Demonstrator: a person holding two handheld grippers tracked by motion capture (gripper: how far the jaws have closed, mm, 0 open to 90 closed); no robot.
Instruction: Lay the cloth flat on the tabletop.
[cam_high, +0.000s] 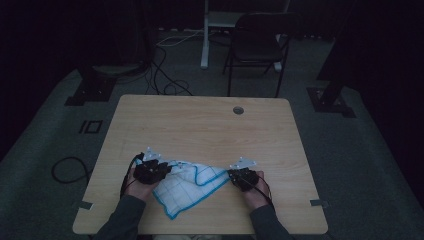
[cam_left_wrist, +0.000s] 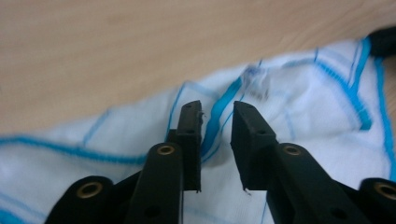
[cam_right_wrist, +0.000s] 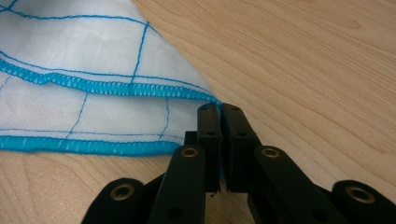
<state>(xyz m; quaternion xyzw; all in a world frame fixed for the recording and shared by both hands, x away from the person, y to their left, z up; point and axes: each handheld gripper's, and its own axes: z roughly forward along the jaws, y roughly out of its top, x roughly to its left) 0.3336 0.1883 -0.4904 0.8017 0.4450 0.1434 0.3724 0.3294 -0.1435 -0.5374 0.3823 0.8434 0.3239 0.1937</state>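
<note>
**Pinching a blue-checked cloth at the near edge of the table**

Clamping tight, the right gripper (cam_right_wrist: 220, 109) had its two black jaws pressed together on a corner of the cloth (cam_right_wrist: 93, 60), right where the bright blue stitched hem came to a point. The left gripper (cam_left_wrist: 217, 109) stood with a narrow gap between its jaws, a fold and a thick blue stripe of the cloth (cam_left_wrist: 299, 107) lying in that gap; whether the pads actually gripped it could not be told. From above, the left gripper (cam_high: 152, 169) sat at 9 o'clock of the cloth (cam_high: 187, 187) and the right gripper (cam_high: 243, 176) at 3 o'clock. The cloth lay rumpled between them, one corner trailing toward 6 o'clock. It rested on the wooden table (cam_high: 200, 125), whose far half lay bare toward 12 o'clock.
</note>
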